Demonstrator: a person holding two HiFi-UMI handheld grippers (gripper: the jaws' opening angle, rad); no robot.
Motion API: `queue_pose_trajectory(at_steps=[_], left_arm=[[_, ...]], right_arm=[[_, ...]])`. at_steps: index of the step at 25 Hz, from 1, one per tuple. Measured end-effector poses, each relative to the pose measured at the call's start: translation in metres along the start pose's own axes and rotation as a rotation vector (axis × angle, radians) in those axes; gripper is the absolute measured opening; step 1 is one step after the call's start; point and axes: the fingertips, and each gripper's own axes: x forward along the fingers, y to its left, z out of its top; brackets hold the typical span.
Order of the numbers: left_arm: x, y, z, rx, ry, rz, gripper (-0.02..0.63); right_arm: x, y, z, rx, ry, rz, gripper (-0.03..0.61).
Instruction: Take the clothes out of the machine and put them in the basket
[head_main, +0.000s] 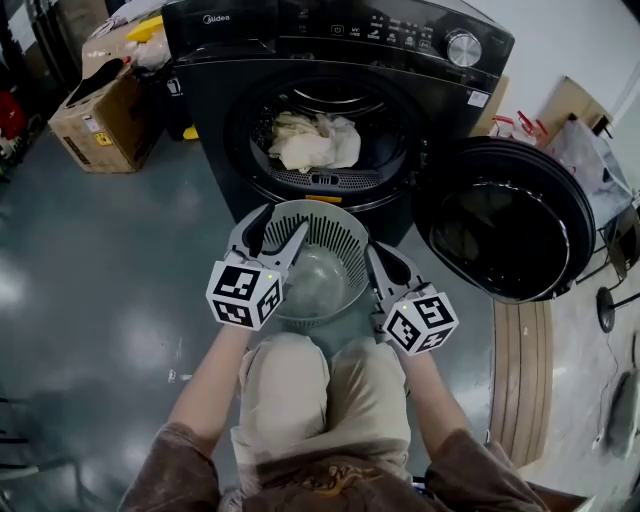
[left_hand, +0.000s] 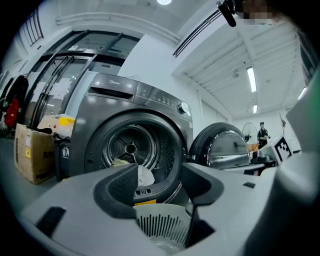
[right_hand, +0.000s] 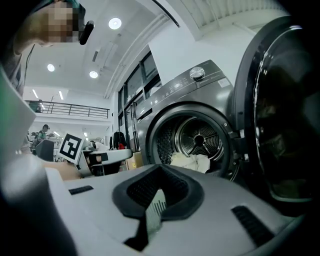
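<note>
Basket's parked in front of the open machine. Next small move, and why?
Probably open the right tongs and let go of the basket. They pinch its rim, while the left tongs stand apart around it. The basket sits before the open machine, and the clothes lie inside it; that hand must be free to reach in.

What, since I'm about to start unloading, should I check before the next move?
1. Machine door swung fully open: ok.
2. Clothes lying in the drum, in view: ok.
3. Basket in front of the drum, nothing in it: ok.
4. Left gripper free: ok, jaws apart, basket rim between them unpressed.
5. Right gripper free: not ok, shut on the basket rim.
6. Basket standing steady by itself: cannot tell.
</note>
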Motion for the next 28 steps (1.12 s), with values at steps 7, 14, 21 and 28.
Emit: queue_pose_trajectory(at_steps=[7, 14, 21, 28], left_arm=[[0.052, 0.022, -0.017, 0.074, 0.036, 0.022, 0.413], [0.126, 0.065, -0.039, 0.147, 0.122, 0.068, 0.420], [0.195, 0.101, -0.079, 0.171, 0.227, 0.097, 0.437], [0.239, 0.128, -0.111, 0.210, 0.325, 0.149, 0.448]], right_arm=[[0.001, -0.003, 0.001, -0.004, 0.002, -0.017, -0.003], [0.011, -0.002, -0.006, -0.003, 0.009, -0.026, -0.003], [0.020, -0.004, -0.012, 0.000, 0.025, -0.044, -0.003], [0.025, -0.020, -0.013, 0.037, 0.010, -0.093, -0.003]])
